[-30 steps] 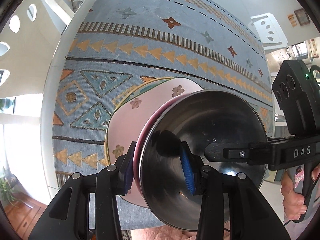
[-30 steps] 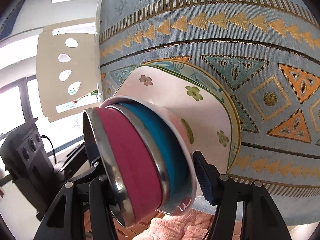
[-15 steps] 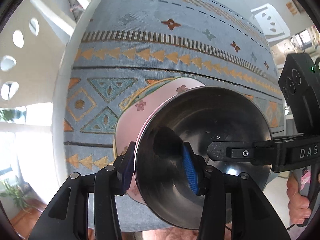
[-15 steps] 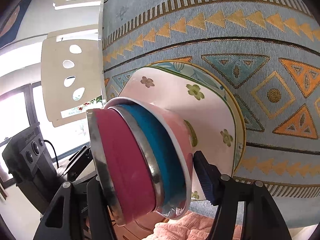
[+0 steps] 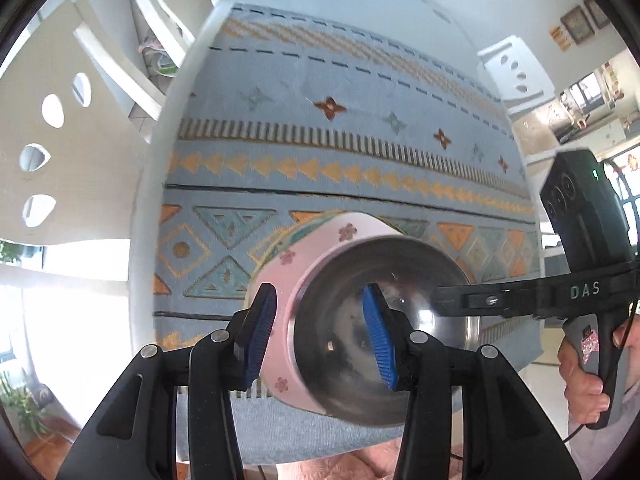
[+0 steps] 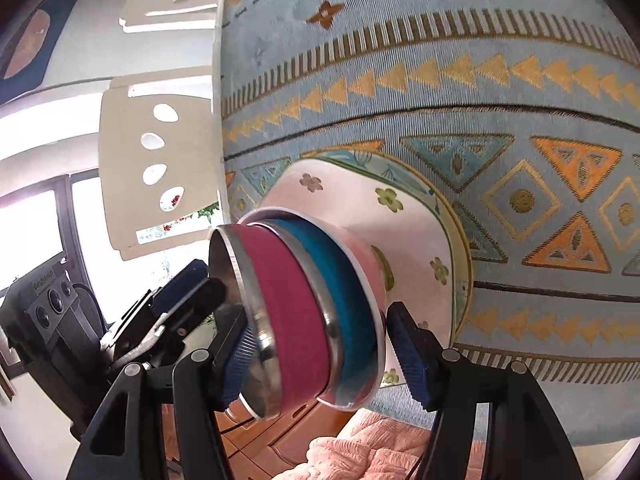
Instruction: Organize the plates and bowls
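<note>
My left tongs stand open, lifted off the steel bowl. My right tongs are around the nested bowls, pads apart from them. The bowls sit on stacked plates on the bench

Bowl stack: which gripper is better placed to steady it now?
Right, probably. The right gripper brackets the whole bowl stack closely; the left gripper hangs open, one pad clear of the pink bowl.
</note>
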Demonstrator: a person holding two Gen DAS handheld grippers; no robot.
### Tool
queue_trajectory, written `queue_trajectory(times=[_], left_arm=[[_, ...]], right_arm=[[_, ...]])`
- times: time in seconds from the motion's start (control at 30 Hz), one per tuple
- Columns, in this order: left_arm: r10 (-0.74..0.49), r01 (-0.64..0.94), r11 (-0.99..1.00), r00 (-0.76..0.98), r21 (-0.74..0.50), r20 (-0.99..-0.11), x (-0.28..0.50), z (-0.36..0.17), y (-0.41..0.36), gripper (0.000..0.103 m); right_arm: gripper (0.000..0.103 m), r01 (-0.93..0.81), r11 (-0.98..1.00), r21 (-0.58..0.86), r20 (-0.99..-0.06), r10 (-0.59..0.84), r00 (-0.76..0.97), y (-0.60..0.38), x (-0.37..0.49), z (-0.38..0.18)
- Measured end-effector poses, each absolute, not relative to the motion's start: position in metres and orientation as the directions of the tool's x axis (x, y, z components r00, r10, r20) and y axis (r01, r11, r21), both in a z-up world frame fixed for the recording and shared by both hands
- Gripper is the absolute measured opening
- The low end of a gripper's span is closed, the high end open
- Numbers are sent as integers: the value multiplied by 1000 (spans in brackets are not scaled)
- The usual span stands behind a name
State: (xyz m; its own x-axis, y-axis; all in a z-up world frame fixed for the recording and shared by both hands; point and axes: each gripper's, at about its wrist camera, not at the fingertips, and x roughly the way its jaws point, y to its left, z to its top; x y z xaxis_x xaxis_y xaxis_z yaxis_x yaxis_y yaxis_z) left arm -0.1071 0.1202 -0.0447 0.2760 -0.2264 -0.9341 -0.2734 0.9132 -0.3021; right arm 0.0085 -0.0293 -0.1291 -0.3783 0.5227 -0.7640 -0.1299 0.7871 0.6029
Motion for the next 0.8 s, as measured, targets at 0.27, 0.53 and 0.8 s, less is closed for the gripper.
queue_trajectory(times=[0.27, 0.53, 0.8], left_arm=[[-203, -371, 880, 269, -296, -941, -124, -61, 170, 42], [-232, -367, 881, 213, -297, -949, -130, -96, 167, 41], [-269, -425, 843, 198, -330, -942, -136, -125, 171, 41]], right_arm=[[65, -143, 787, 600, -778, 533, -333, -52, 13, -119], [65, -104, 751, 652, -744, 609, -275, -77, 17, -113], [65, -52, 822, 567, -799, 534, -276, -104, 8, -150]])
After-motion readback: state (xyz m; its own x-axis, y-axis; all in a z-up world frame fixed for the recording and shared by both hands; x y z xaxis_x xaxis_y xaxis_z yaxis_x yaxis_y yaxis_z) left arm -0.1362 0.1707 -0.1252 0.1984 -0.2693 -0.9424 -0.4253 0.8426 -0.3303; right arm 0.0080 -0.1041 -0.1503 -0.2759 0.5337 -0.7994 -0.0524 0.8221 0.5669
